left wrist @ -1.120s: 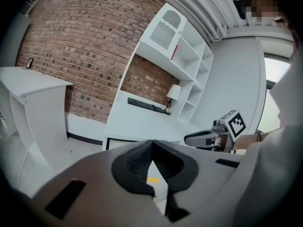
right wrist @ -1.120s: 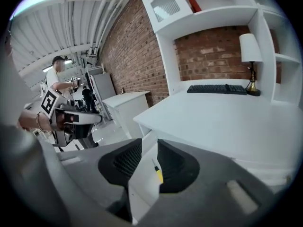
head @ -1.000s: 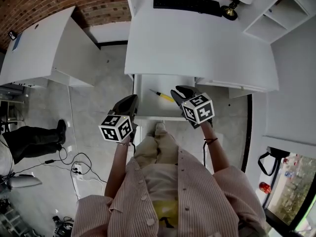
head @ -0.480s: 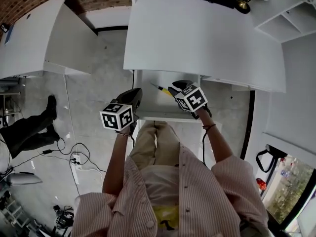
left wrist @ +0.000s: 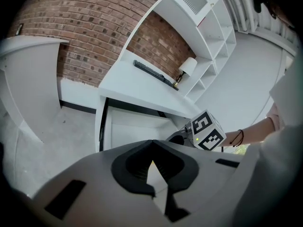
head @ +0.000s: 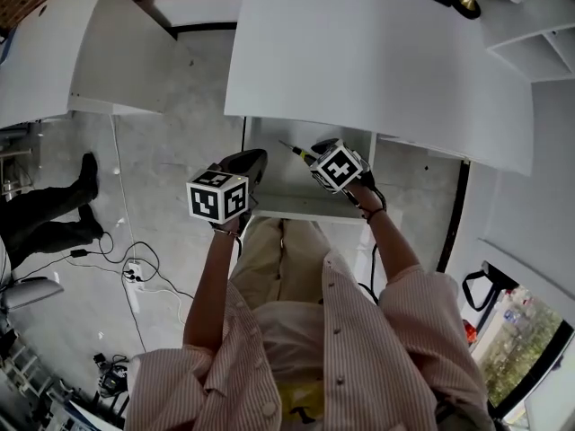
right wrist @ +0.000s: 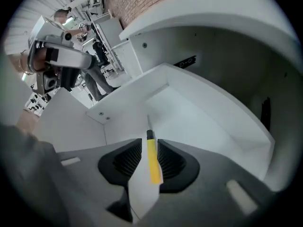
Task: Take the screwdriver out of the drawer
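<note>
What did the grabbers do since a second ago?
The right gripper moved forward over the screwdriver and closed on its yellow handle. The left gripper, shut and empty, stayed at the front of the open drawer.
</note>
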